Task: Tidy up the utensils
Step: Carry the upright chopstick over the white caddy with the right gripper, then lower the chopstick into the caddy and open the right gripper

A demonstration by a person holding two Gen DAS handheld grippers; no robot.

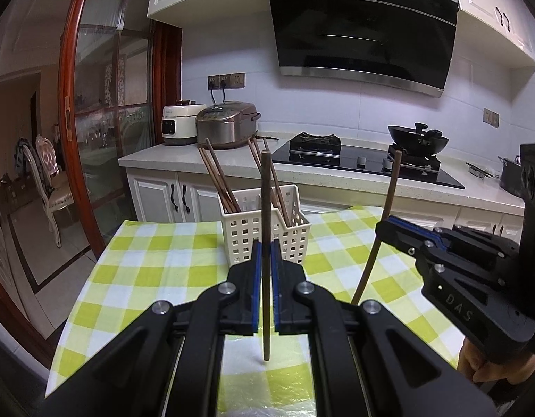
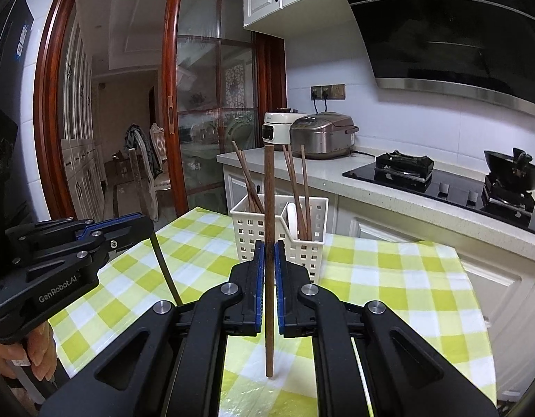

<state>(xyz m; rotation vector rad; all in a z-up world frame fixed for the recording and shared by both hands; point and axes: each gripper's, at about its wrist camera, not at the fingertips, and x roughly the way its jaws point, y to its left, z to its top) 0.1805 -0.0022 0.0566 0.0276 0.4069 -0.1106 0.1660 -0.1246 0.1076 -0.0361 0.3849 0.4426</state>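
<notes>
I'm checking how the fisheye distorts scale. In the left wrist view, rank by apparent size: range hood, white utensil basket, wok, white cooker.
1. Range hood
2. White utensil basket, though nearness inflates it
3. Wok and white cooker look alike; unranked.

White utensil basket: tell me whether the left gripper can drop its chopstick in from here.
Probably yes. The left gripper holds its chopstick upright before the white basket, and nothing lies between them.

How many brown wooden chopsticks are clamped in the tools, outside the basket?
2: one brown wooden chopstick upright in the left tool, another upright in the right tool.
</notes>
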